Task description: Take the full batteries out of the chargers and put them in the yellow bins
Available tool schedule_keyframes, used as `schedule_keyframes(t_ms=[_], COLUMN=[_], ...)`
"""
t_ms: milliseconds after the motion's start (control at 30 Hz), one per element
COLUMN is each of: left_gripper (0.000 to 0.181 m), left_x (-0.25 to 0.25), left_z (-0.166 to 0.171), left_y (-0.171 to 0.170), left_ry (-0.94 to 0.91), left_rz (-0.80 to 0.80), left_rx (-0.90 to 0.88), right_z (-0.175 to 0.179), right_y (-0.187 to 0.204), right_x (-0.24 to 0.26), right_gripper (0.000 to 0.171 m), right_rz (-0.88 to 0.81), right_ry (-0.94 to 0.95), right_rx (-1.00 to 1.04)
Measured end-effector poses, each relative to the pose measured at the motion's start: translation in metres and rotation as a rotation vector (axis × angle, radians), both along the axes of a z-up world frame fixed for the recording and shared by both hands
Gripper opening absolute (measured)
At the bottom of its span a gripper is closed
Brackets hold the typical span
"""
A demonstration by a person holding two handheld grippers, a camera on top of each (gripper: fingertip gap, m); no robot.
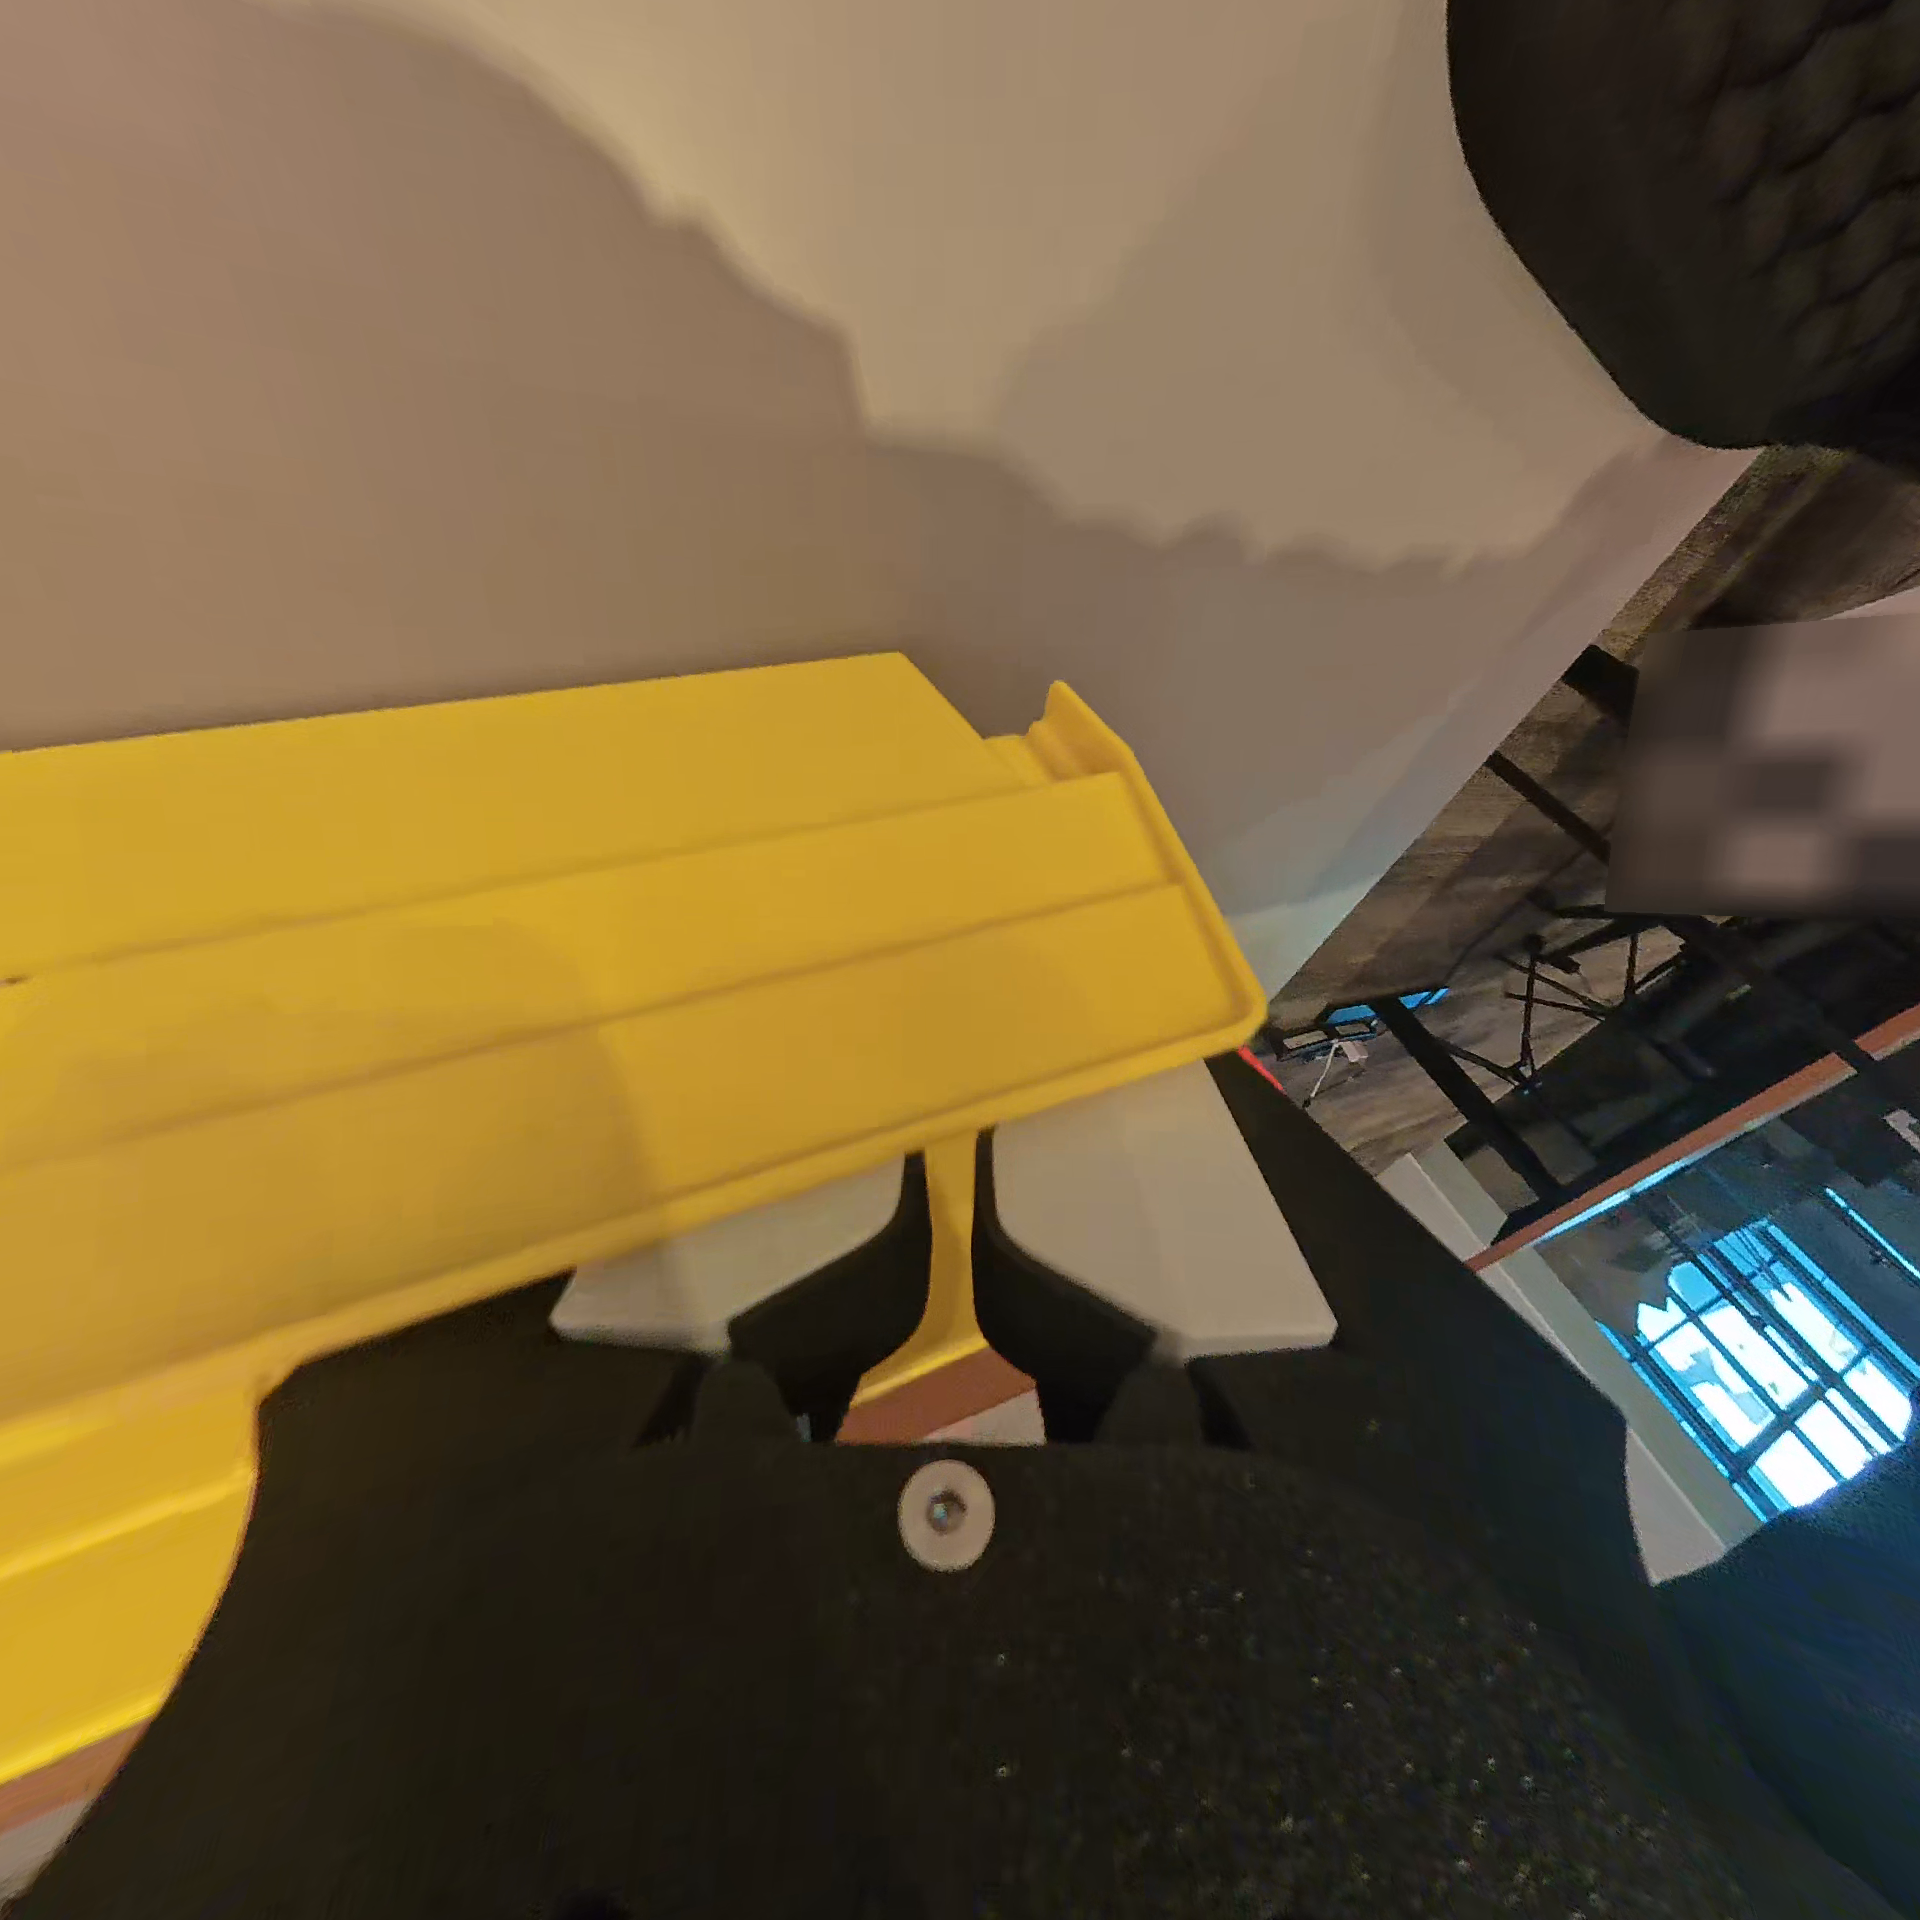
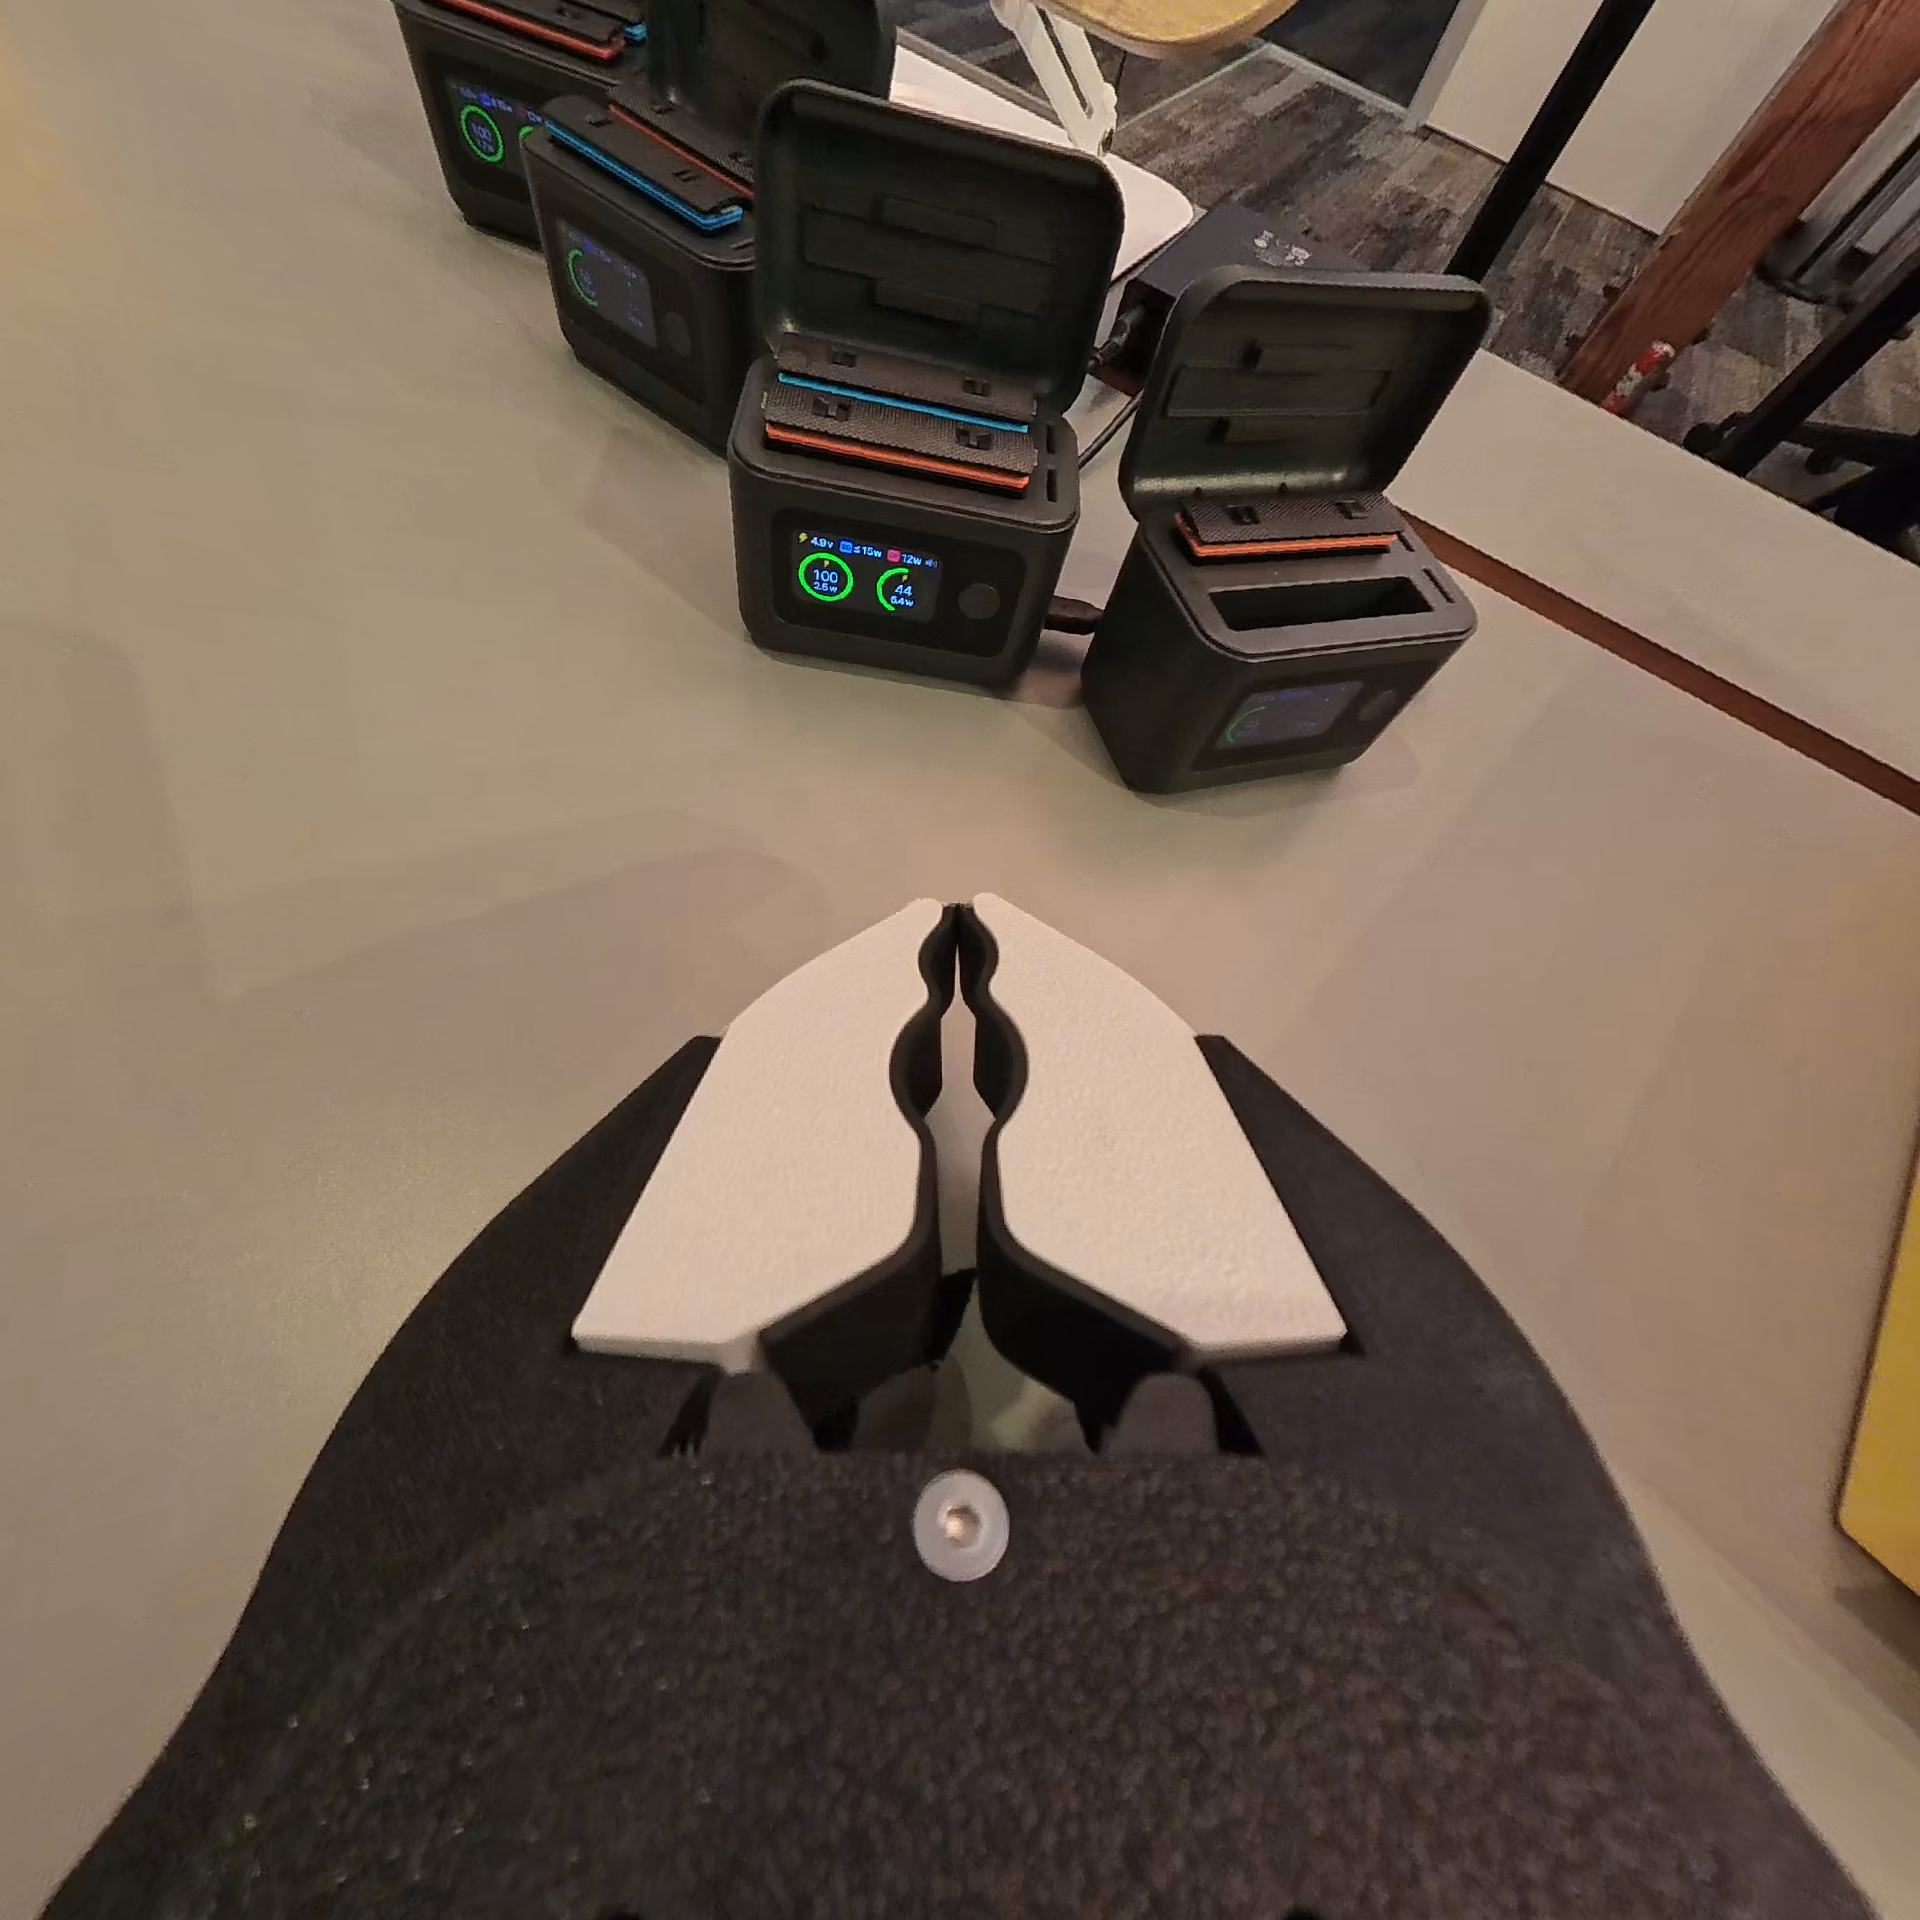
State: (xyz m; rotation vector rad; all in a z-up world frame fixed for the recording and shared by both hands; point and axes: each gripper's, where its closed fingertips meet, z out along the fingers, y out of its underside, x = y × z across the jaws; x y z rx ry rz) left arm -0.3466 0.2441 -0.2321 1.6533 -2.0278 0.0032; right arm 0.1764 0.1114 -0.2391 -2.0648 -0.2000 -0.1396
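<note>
A: We see four black chargers on the table, upper half of frame. Center charger (image 2: 902, 540): lid up, lit screen, blue- and orange-edged batteries (image 2: 902, 426) seated.

B: Right charger (image 2: 1283, 644): lid up, 1 orange batt, front slot empty. Yellow bin (image 1: 582, 997) fills our left-view mid-left, tilted.

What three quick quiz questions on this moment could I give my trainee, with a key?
1. True or false: the left gripper is clamped on the rim of the yellow bin.
2. What does the right gripper hold? A) a battery B) nothing C) a cable
3. The nearest charger, lid open, has how many empty slots?

Key: 1 true; 2 B, its jaws are shut with nothing between them; 3 one, in front of an orange-edged battery.
</note>
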Motion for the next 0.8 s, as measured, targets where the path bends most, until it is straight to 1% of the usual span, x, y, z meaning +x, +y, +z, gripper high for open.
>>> schedule_keyframes(t_ms=[33,500,633,800], left_gripper=[0.000,0.000,0.007,0.021], left_x=[-0.003,-0.048,-0.058,-0.055], left_z=[0.003,0.022,0.019,0.020], left_y=[0.000,0.007,0.010,0.014], left_ry=[0.013,0.150,0.154,0.069], left_rz=[0.000,0.018,0.029,0.036], left_rx=[0.008,0.154,0.191,0.232], right_z=[0.000,-0.001,-0.001,-0.001], right_y=[0.000,0.000,0.000,0.000], right_x=[0.000,0.000,-0.001,-0.001], right_gripper=[0.000,0.000,0.000,0.000], right_rz=[0.000,0.002,0.004,0.004], right_ry=[-0.001,-0.019,-0.024,-0.025], right_rx=[-0.001,-0.005,-0.005,-0.005])
